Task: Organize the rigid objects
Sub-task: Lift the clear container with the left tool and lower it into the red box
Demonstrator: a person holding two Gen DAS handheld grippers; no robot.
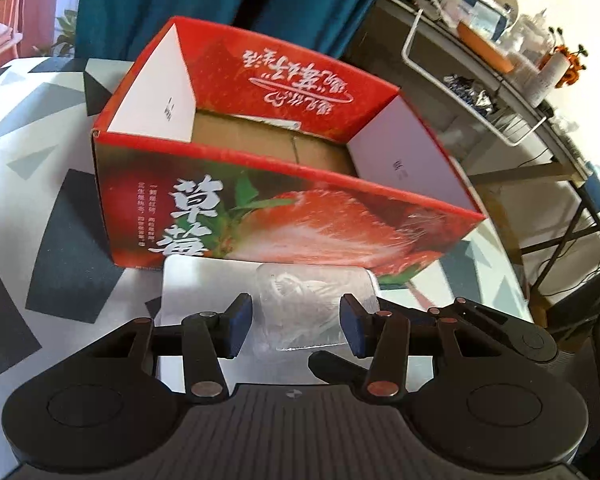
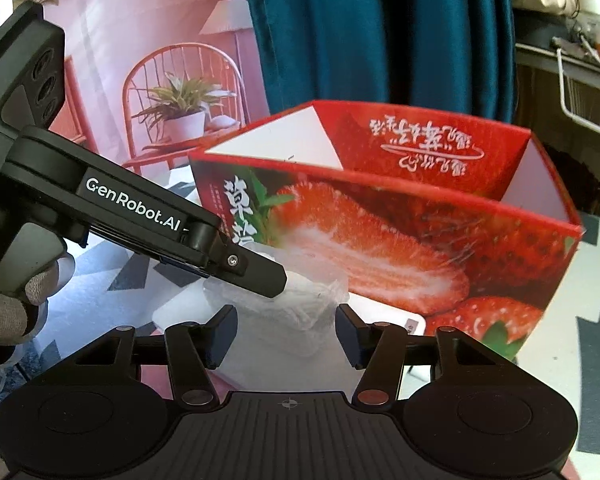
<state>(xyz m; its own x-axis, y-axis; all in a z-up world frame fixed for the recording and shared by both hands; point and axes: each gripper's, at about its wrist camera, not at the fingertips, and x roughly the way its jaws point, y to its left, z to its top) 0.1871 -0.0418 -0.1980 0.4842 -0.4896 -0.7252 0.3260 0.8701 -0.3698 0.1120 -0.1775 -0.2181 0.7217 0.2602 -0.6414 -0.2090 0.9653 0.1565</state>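
- A red strawberry box [image 1: 284,208], open at the top, stands on a table [image 1: 60,240] covered with a grey, white and black triangle pattern; its cardboard floor shows inside, and I see nothing in it.
- Against the box's near long wall, towards the table's near edge, lies a flat white pad [image 1: 204,284], and on it sits a clear plastic container [image 1: 304,304], crinkled and see-through.
- The left gripper [image 1: 296,326] points down at that container; its blue pads [image 1: 240,324] stand at either side of it, close to its walls. Whether they press on the plastic I cannot tell.
- In the right wrist view the same container [image 2: 300,308] lies between the right gripper [image 2: 286,334] fingers, whose pads [image 2: 224,332] stand a little clear of its sides, so that gripper is parted and grips nothing.
- The left gripper's black finger [image 2: 256,276] reaches in from the left of that view and lies across the container's top left part; a gloved hand [image 2: 8,312] holds its handle.
- Behind the table hang a teal curtain [image 2: 380,40] and a pink wall picture [image 2: 160,80] of a chair and a plant; a cluttered shelf [image 1: 500,60] stands off the table's right side.
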